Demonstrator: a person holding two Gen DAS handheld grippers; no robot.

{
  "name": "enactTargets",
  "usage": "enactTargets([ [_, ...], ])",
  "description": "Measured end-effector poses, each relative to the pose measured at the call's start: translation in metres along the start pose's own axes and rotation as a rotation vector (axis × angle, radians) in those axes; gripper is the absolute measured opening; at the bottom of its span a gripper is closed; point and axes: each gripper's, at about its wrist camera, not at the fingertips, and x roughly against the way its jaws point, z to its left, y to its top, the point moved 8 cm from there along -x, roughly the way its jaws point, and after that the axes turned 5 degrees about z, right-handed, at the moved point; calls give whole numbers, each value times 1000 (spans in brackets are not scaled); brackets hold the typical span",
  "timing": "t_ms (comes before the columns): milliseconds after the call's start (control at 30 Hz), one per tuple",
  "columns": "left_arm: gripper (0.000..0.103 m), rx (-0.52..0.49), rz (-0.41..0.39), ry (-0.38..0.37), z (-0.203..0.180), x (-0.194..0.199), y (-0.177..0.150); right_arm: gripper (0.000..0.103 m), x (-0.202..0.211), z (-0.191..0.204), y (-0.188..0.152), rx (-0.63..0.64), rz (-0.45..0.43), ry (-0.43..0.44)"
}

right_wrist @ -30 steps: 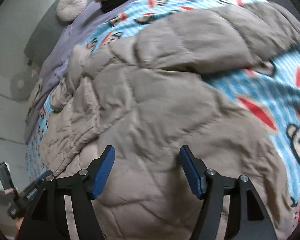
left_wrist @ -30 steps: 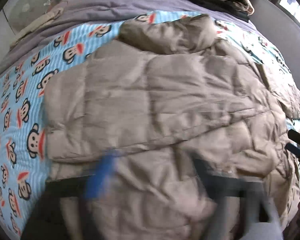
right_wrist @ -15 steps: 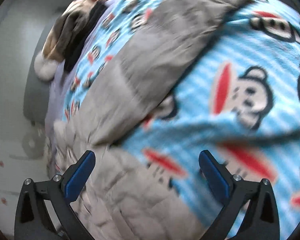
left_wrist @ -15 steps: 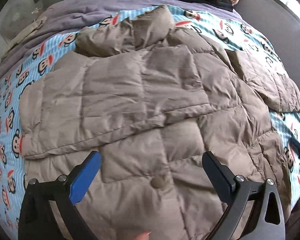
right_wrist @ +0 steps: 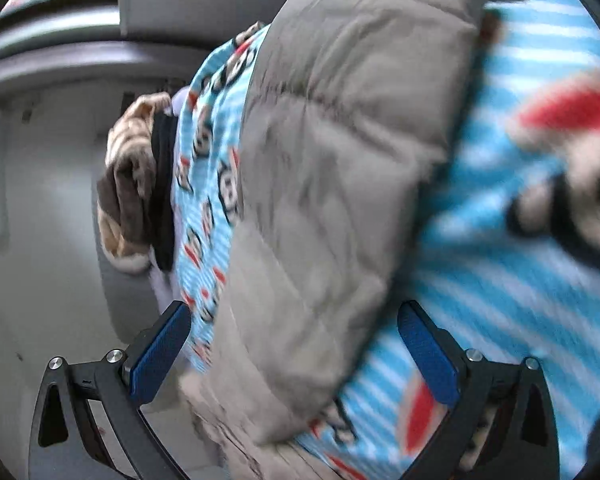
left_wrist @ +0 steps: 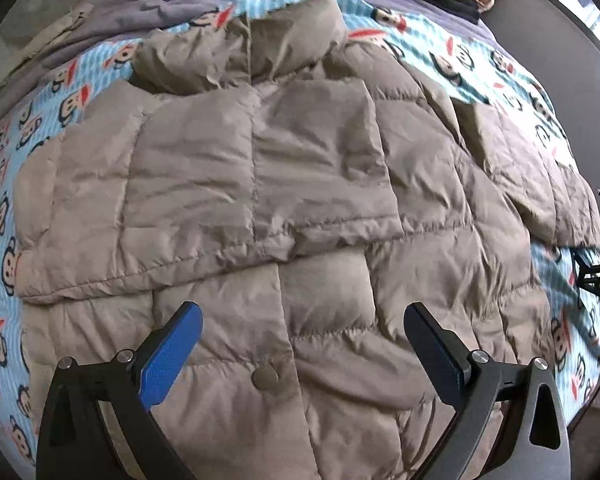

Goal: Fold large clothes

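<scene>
A bed (left_wrist: 572,52) fills both views, covered by a light blue striped blanket (left_wrist: 40,120) printed with cartoon monkey faces, with a plain lavender-grey sheet (left_wrist: 188,0) at its far end. Spread over the middle of the blanket lies the large grey-beige quilted jacket (left_wrist: 300,184), its collar end bunched up toward the far side. One sleeve (left_wrist: 204,196) is folded across the body from the left; the other sleeve (right_wrist: 332,152) stretches out over the blanket on the right, seen close and blurred from the right wrist. At the far edge of the bed sits a small pile of brown and black clothes (right_wrist: 136,184). A round snap button (left_wrist: 265,378) shows on the jacket's lower front.

The left gripper (left_wrist: 303,354) hangs above the jacket's lower part, its blue-padded fingers (left_wrist: 168,360) spread wide with nothing between them but the cloth below, not pressed. The right gripper (right_wrist: 294,356) points along the outstretched sleeve, its fingers (right_wrist: 428,356) also wide apart; the sleeve runs through the gap, and the pads do not press on it.
</scene>
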Motion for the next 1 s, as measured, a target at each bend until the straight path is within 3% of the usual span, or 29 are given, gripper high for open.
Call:
enactTargets([
  [100,101,31,-12,-19,5,5,6,103,-7,-2,13,-67,14,46],
  [167,101,47,-29,-17,13,9,9,94,-8,-3,21,-114,13,70],
  [200,101,58,-43,-9,18,11,11,64,-10,-1,24,-117,21,73],
  [233,101,65,-50,-6,21,13,12,24,-12,0,23,-117,33,63],
  [267,101,77,-61,-2,26,15,14,11,-14,2,22,-112,46,49],
  [300,101,85,-68,1,30,17,15,7,-13,7,21,-93,44,45],
  [467,101,124,-119,32,65,31,20,7,-11,67,-2,150,46,9],
  [567,101,155,-157,59,92,38,25,7,-20,121,-41,333,90,14],
  [667,101,200,-182,65,119,42,29,7,-40,175,-100,518,154,19],
  [833,101,285,-221,58,166,54,26,7,-93,251,-235,941,247,-25],
  [1000,101,341,-227,77,206,57,14,7,-152,240,-380,1295,331,-158],
])
